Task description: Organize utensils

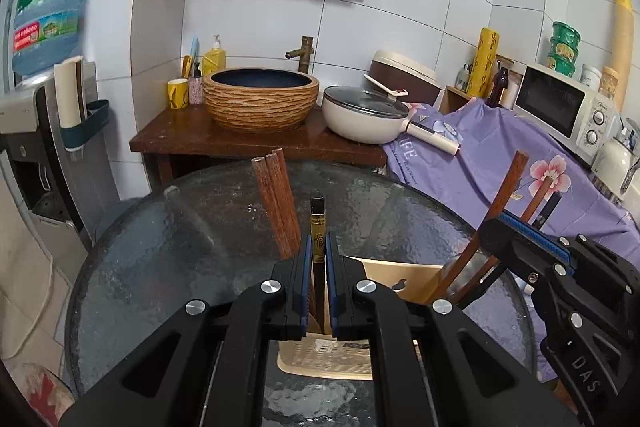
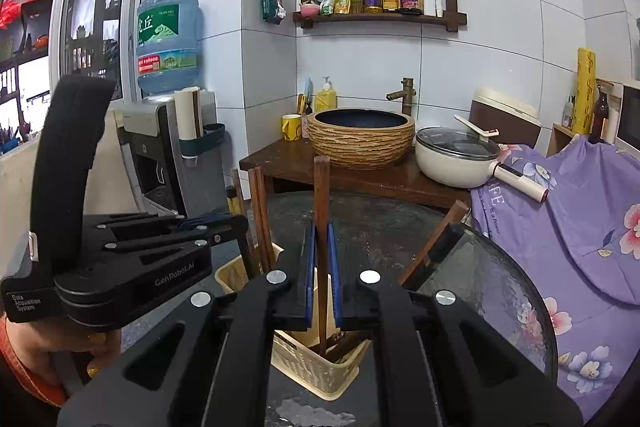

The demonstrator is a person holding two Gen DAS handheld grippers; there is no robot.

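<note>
A beige perforated utensil holder (image 1: 324, 359) stands on a round dark glass table (image 1: 160, 267); it also shows in the right wrist view (image 2: 316, 367). My left gripper (image 1: 319, 247) is shut on a black chopstick with a gold band (image 1: 318, 227), held upright in the holder. Two brown wooden chopsticks (image 1: 276, 203) lean in the holder beside it. My right gripper (image 2: 322, 239) is shut on a brown wooden chopstick (image 2: 321, 195), upright with its lower end in the holder. The right gripper also appears in the left wrist view (image 1: 520, 239), and the left gripper in the right wrist view (image 2: 224, 227).
A wooden stand behind the table carries a woven basin (image 1: 260, 99), a brass tap (image 1: 304, 53) and a white lidded pan (image 1: 364, 115). A purple floral cloth (image 1: 500, 163) covers a counter with a microwave (image 1: 560, 107) at right. A water dispenser (image 1: 44, 99) stands at left.
</note>
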